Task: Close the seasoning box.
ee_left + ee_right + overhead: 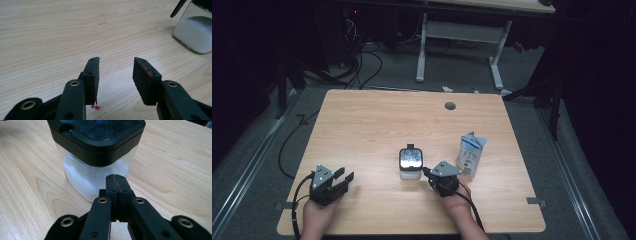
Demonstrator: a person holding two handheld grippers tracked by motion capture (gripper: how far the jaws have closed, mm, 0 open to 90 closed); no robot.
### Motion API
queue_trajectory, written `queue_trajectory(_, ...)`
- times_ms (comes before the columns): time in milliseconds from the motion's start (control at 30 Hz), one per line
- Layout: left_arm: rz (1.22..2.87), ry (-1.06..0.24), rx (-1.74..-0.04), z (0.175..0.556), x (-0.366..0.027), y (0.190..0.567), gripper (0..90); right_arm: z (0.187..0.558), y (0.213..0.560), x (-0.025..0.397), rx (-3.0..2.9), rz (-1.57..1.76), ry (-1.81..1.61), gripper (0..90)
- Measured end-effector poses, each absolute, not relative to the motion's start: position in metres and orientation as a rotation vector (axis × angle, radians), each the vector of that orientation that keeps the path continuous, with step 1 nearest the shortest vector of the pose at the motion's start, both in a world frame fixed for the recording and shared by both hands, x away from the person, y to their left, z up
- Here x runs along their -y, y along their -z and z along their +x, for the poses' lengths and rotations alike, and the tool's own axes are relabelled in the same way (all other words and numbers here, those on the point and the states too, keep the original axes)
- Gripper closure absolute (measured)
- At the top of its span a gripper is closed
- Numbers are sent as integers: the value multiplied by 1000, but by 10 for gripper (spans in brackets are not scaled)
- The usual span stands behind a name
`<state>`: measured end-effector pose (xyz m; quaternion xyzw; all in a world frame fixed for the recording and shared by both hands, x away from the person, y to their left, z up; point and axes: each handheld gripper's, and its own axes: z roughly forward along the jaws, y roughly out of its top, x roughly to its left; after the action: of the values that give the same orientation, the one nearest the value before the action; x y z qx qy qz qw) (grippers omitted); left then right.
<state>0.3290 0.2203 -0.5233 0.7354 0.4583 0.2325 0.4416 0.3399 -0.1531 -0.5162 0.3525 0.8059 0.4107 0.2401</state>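
The right gripper [116,178] is sitting clenched on nothing, jaws pressed together just short of the jar [96,157], which is standing near the table [362,125] centre at the gripper's eleven o'clock. The approach appears under way; the next move calls for opening the jaws. The jar is showing frosted clear walls, white contents and a black square lid. The left gripper [116,75] is resting released, at the jar's eight o'clock.
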Motion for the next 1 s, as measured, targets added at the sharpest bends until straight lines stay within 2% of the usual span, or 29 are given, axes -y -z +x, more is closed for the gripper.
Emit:
queue_trajectory(333, 1829, -569, -1128, 329, -219, 523, 565, 340, 514, 157, -2184, 971, -1128, 892)
queue_trajectory(800, 1868, -512, -1040, 342, -191, 523, 553, 327, 513, 202, -2088, 1099, -1129, 750)
queue_trajectory(833, 1873, -500, -1025, 344, -187, 523, 551, 321, 514, 211, -2075, 1107, -1107, 723)
queue_trajectory(1000, 1896, -479, -1002, 346, -179, 526, 542, 307, 519, 240, -2031, 1175, -1084, 698)
